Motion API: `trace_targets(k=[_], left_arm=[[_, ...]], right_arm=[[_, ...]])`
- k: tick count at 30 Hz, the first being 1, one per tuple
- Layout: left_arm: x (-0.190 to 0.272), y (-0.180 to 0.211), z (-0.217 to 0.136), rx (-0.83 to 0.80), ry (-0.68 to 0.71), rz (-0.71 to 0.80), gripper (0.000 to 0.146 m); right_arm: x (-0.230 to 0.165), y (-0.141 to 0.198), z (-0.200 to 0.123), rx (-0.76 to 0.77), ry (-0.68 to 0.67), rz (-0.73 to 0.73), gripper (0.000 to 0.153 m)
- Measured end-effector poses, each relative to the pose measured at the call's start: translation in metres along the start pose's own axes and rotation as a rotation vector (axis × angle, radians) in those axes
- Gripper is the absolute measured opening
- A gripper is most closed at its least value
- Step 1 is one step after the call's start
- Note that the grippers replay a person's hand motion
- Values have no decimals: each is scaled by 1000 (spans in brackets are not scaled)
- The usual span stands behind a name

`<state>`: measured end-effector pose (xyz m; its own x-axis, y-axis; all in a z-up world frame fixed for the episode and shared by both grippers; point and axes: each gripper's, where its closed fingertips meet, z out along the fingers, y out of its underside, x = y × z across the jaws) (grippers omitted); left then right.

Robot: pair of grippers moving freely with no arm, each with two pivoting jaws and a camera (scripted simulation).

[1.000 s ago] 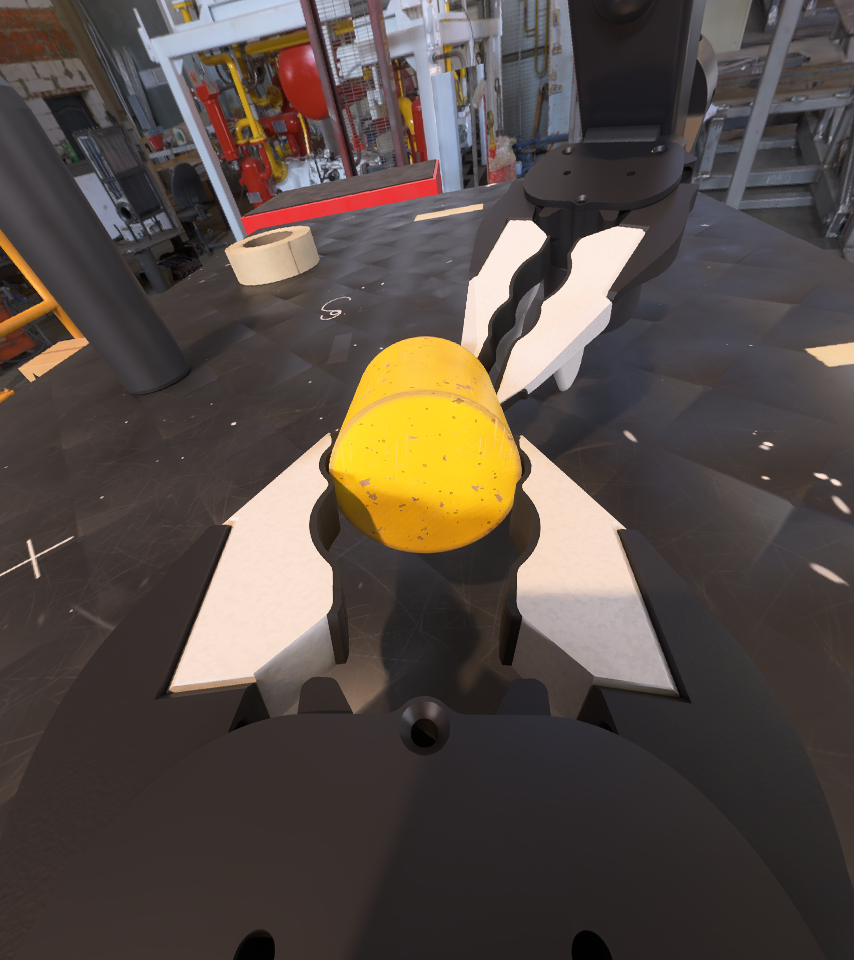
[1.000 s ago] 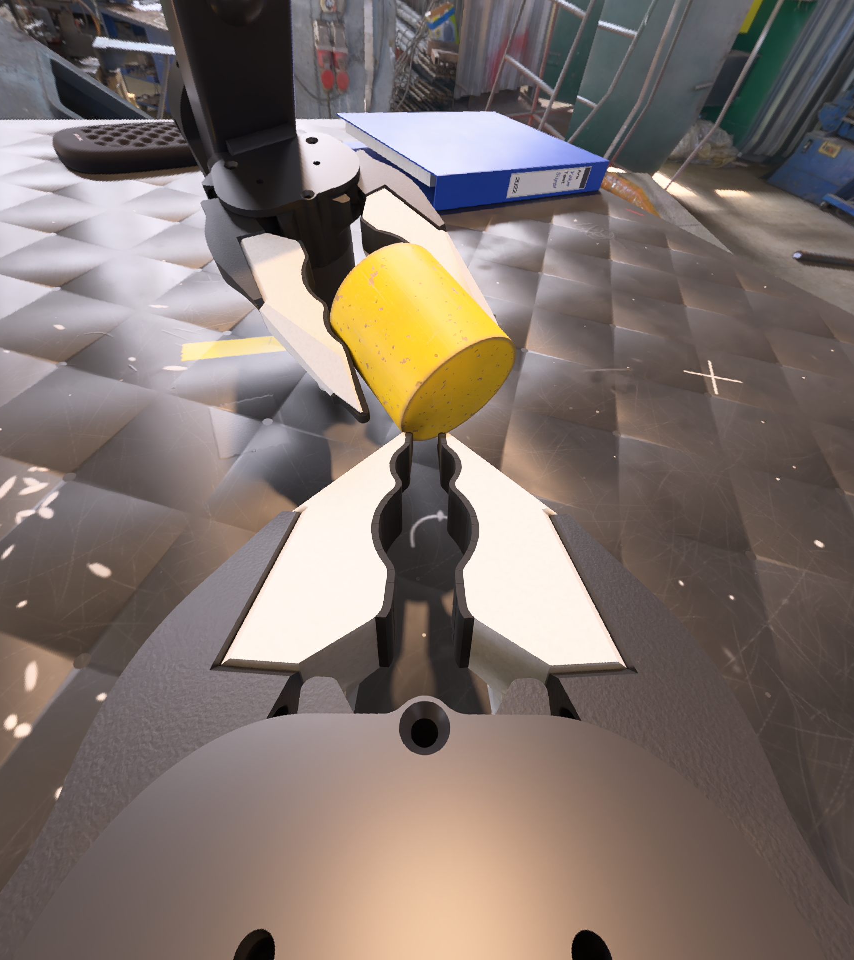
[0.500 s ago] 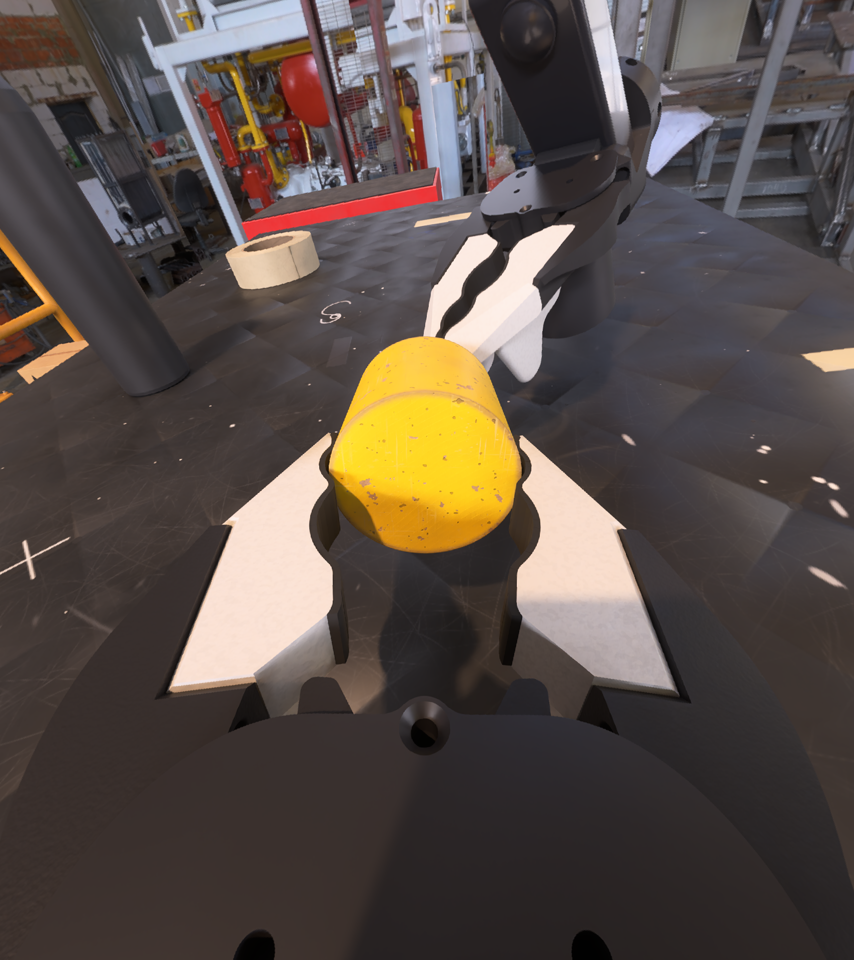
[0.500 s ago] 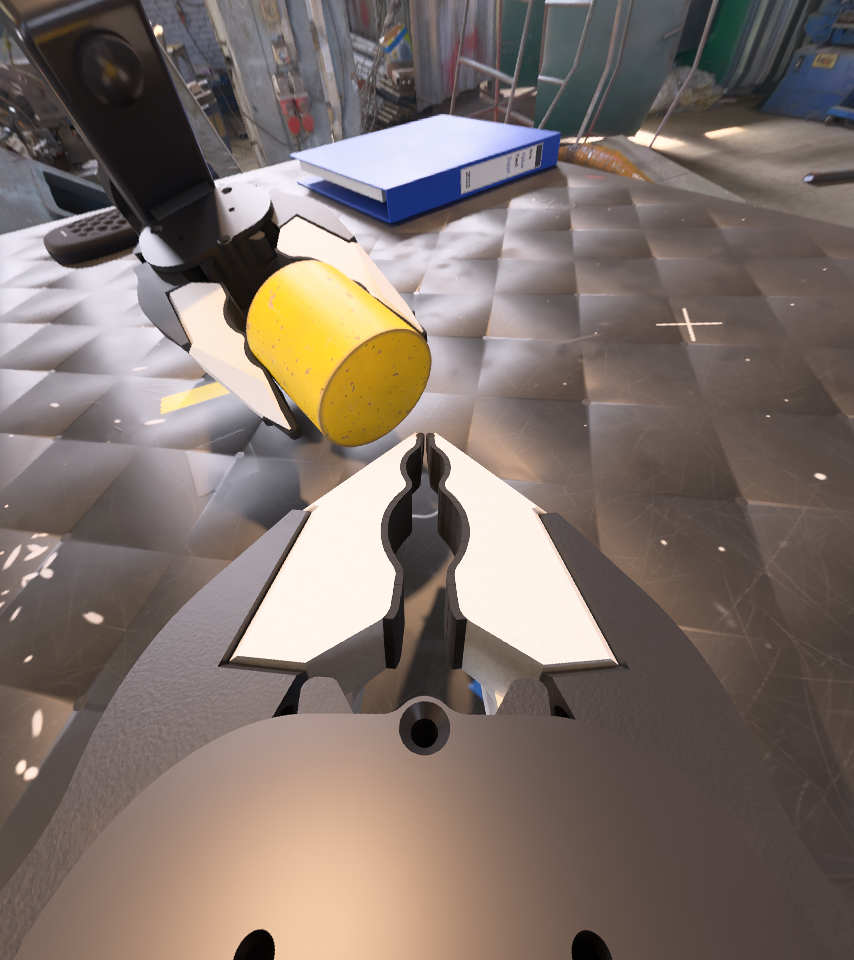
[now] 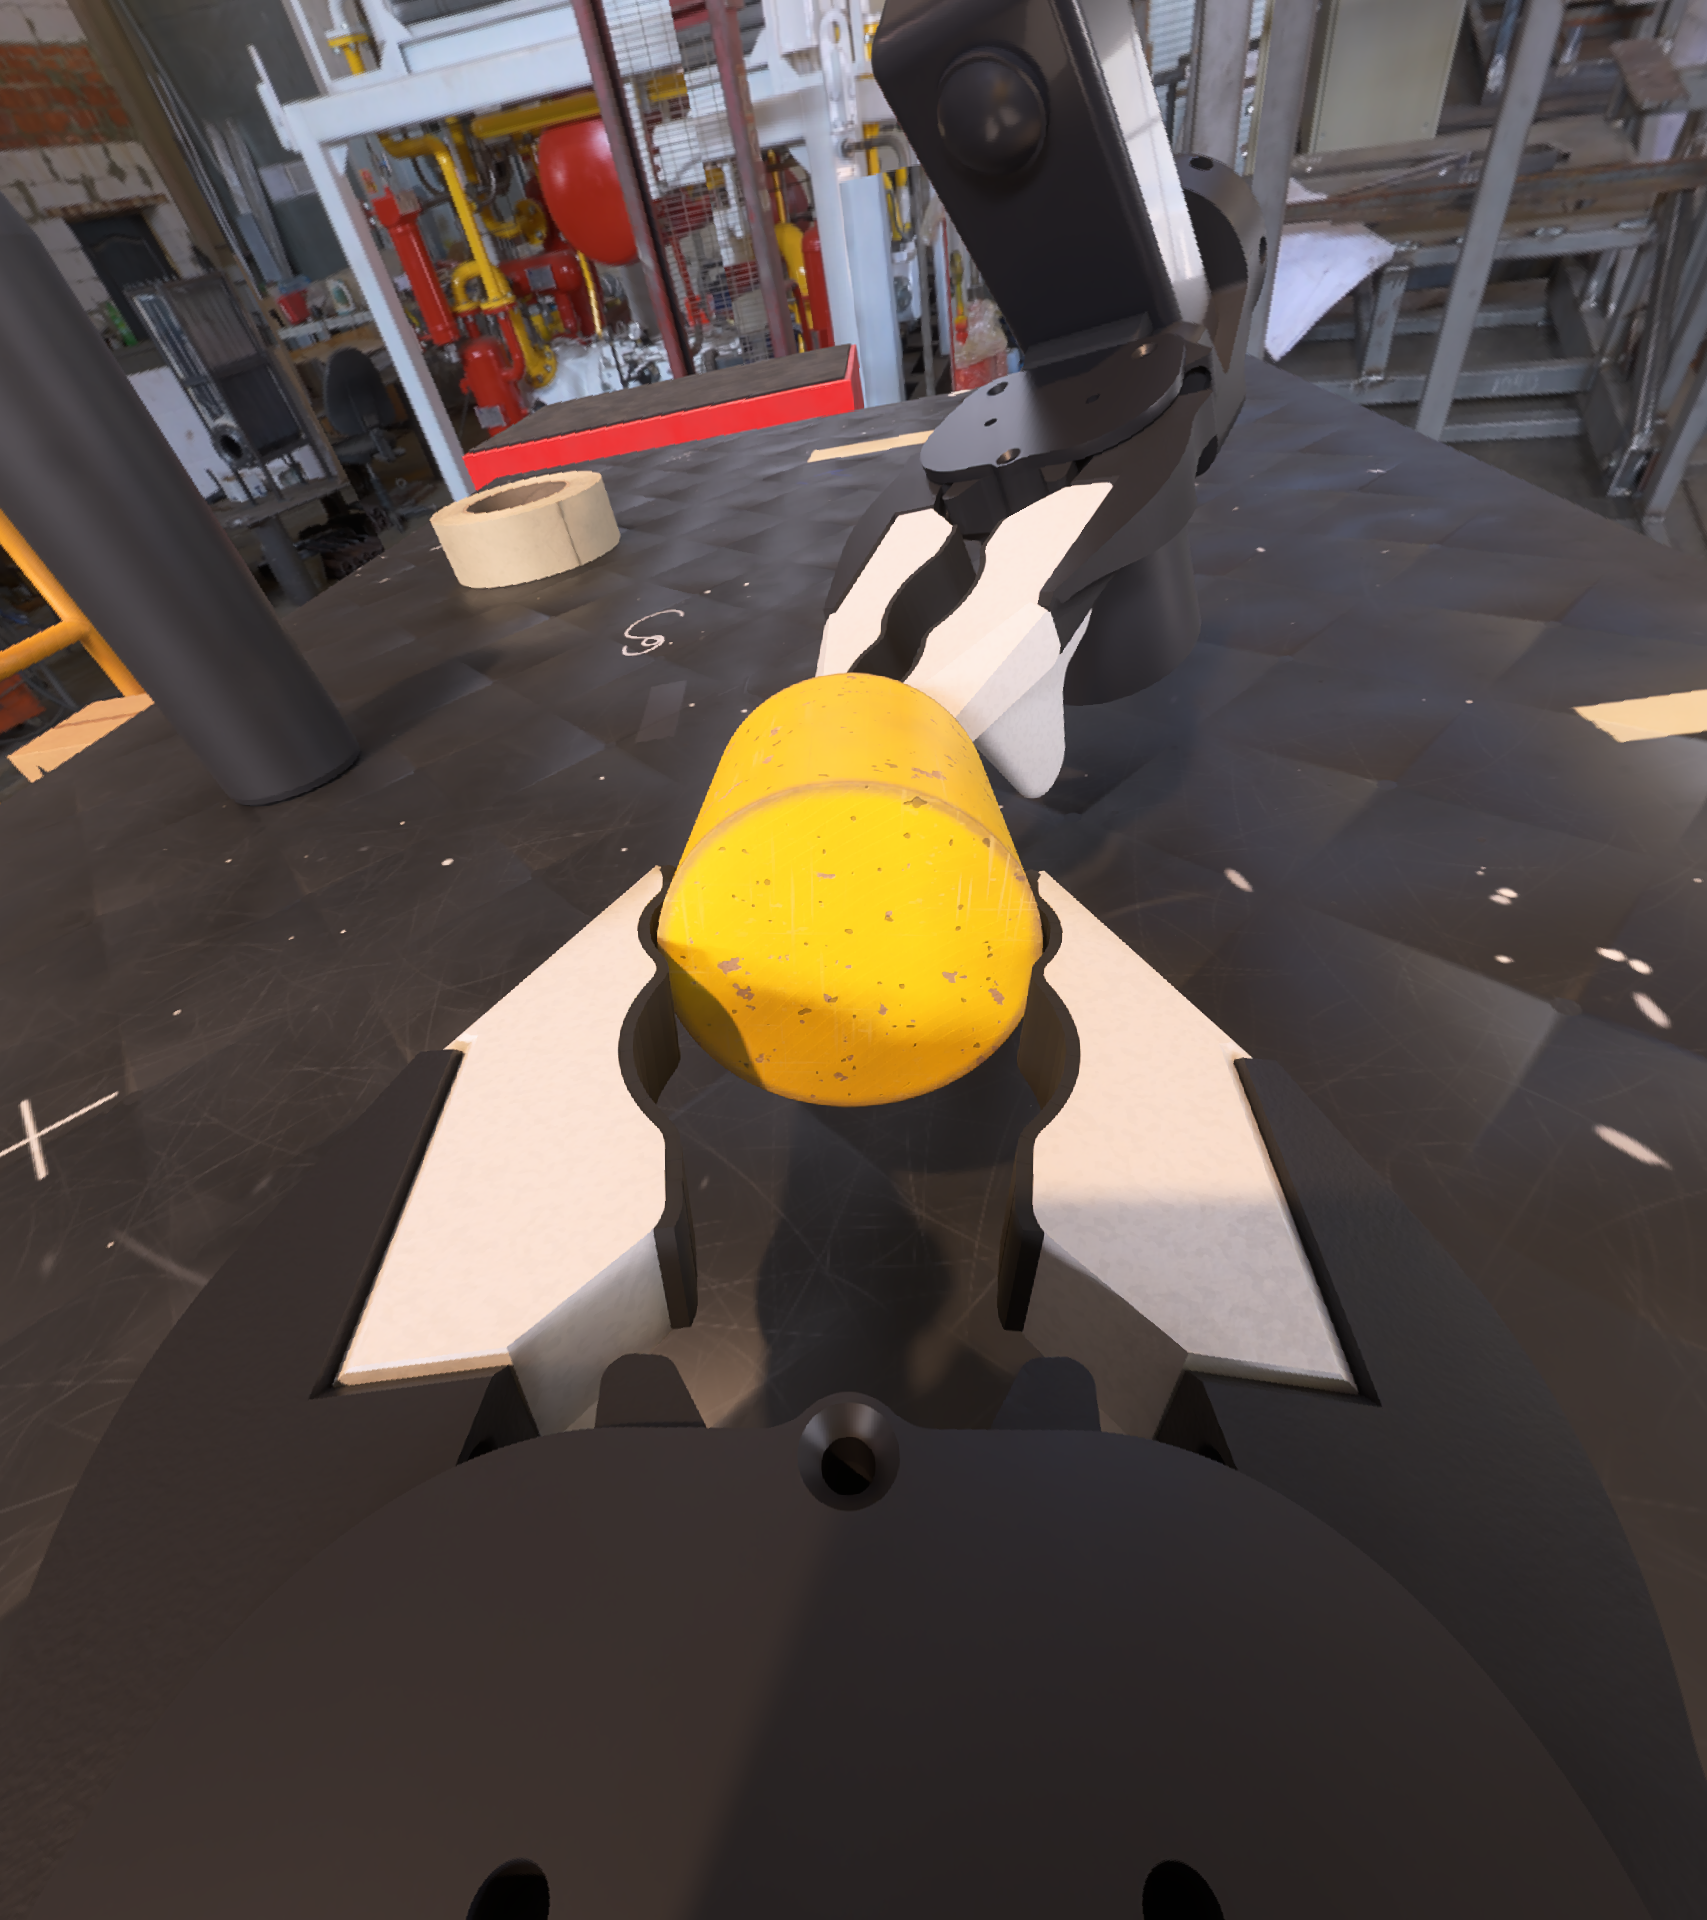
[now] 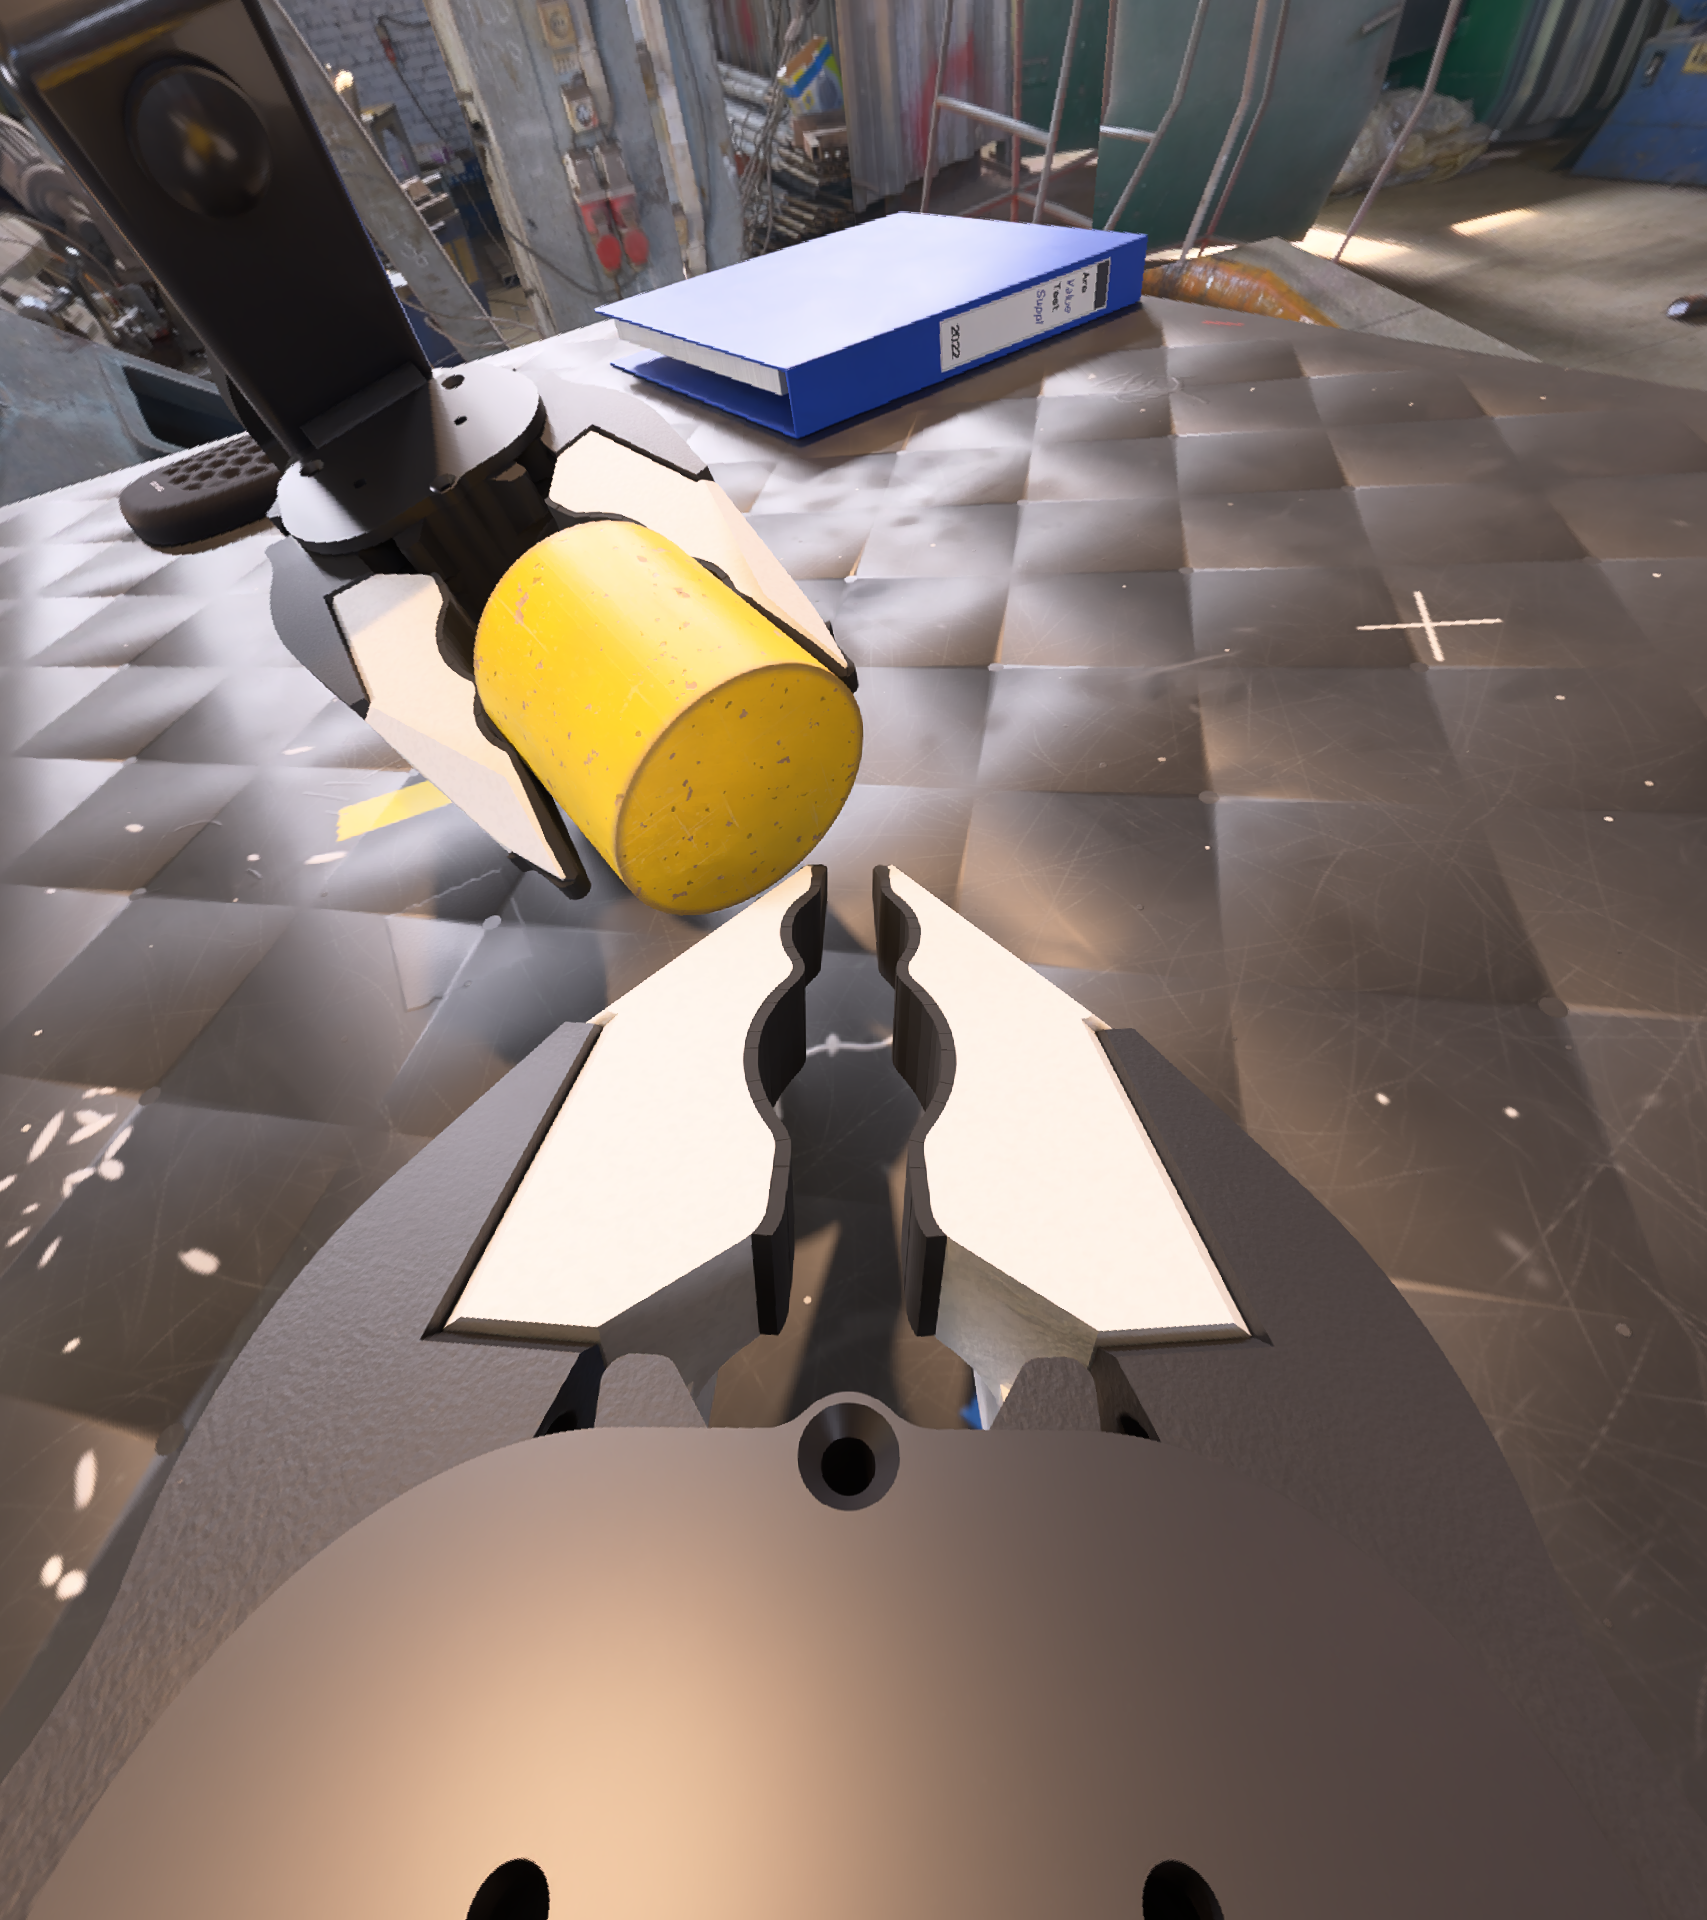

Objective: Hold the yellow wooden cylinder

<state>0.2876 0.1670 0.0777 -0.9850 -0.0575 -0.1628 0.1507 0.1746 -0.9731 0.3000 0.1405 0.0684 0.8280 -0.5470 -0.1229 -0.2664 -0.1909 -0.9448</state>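
The yellow wooden cylinder [image 5: 849, 935] is speckled and lies on its side, clamped between the white fingers of my left gripper [image 5: 849, 894] and held above the dark metal table [image 5: 309, 987]. My right gripper [image 5: 932, 675] is just behind the cylinder's far end, tilted down toward it. In the right wrist view the cylinder [image 6: 662, 707] is up and to the left of my right gripper [image 6: 849, 883], whose fingers stand almost together with a narrow gap and hold nothing. The left gripper [image 6: 703, 769] grips the cylinder by its sides.
A roll of beige tape [image 5: 527, 525] and a thick grey post [image 5: 101, 520] stand at the far left of the table. A blue binder [image 6: 880, 312] and a black keypad device [image 6: 194, 499] lie at the other end. White chalk crosses [image 6: 1431, 623] mark the table.
My right gripper has swung round and tilted beside the cylinder's far end; its fingers closed a little, then parted slightly. My left gripper has kept its hold and not moved.
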Motion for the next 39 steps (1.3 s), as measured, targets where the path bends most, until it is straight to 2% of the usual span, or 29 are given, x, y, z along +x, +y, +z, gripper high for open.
trace_targets(k=[14,20,39], left_arm=[[6,0,-1,-38,25,94,65],[5,0,0,-47,29,77,65],[7,-2,1,-74,37,84,65]], right_arm=[[-4,2,-2,15,10,-51,9],[-2,1,-3,22,56,-89,9],[8,1,-9,56,199,-99,30]])
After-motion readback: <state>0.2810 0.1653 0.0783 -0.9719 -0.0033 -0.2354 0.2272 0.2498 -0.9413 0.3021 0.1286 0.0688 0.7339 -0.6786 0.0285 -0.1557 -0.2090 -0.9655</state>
